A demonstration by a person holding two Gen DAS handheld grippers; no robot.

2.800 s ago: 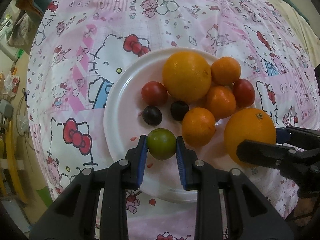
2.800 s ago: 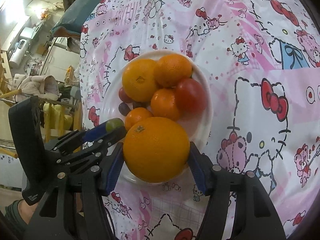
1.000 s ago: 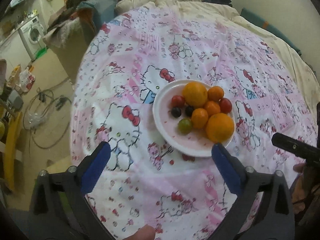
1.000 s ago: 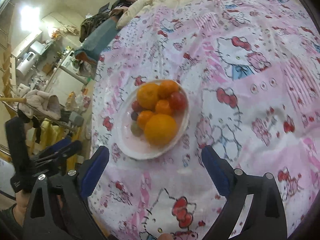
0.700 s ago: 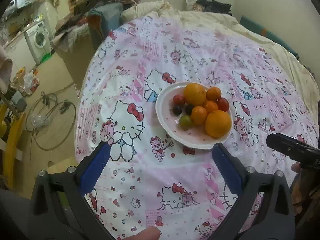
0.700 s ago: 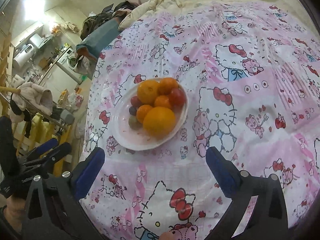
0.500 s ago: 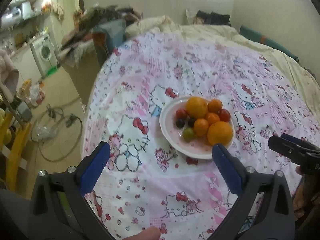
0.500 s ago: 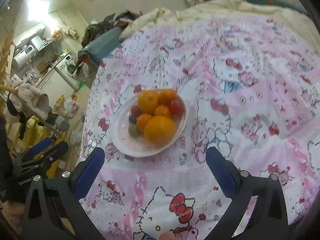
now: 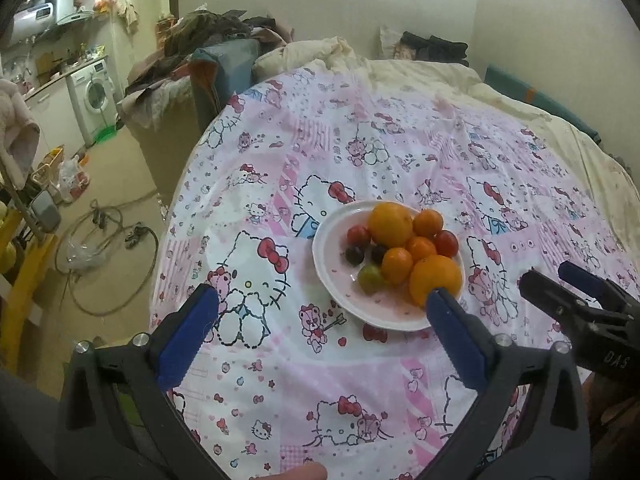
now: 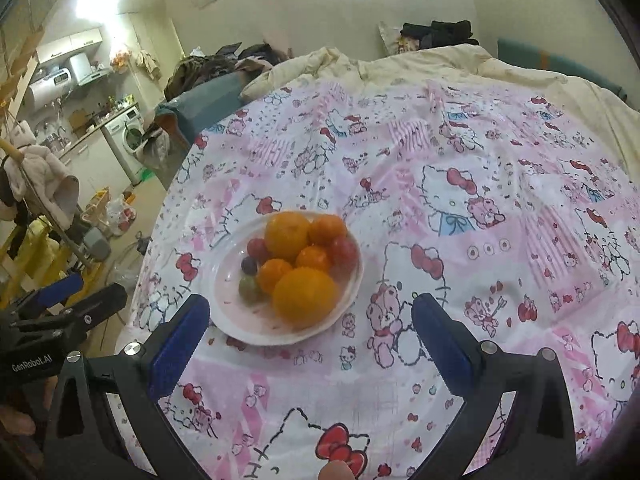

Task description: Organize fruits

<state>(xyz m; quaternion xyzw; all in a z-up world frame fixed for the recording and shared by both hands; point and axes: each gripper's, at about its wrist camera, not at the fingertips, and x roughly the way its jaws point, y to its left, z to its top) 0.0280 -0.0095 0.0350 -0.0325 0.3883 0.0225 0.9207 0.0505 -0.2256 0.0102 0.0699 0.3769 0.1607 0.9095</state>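
blue-padded left tongs [image 9: 320,312] hang spread wide and empty above the pink cartoon cloth [image 9: 280,380] on the counter; the right tongs [image 10: 310,322] are just as wide and empty. beyond both tips sits a white plate [image 9: 332,284] heaped with fruit: two big oranges [image 9: 435,280], smaller ones, red tomatoes [image 9: 358,235], dark grapes [image 9: 354,255] and a green fruit [image 9: 370,277]. a bed [image 9: 420,76] lies past the counter.

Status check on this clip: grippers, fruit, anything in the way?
Left gripper open, empty. Right gripper open, empty. All fruit piled on white plate; big orange at near edge. Nothing between grippers and plate.
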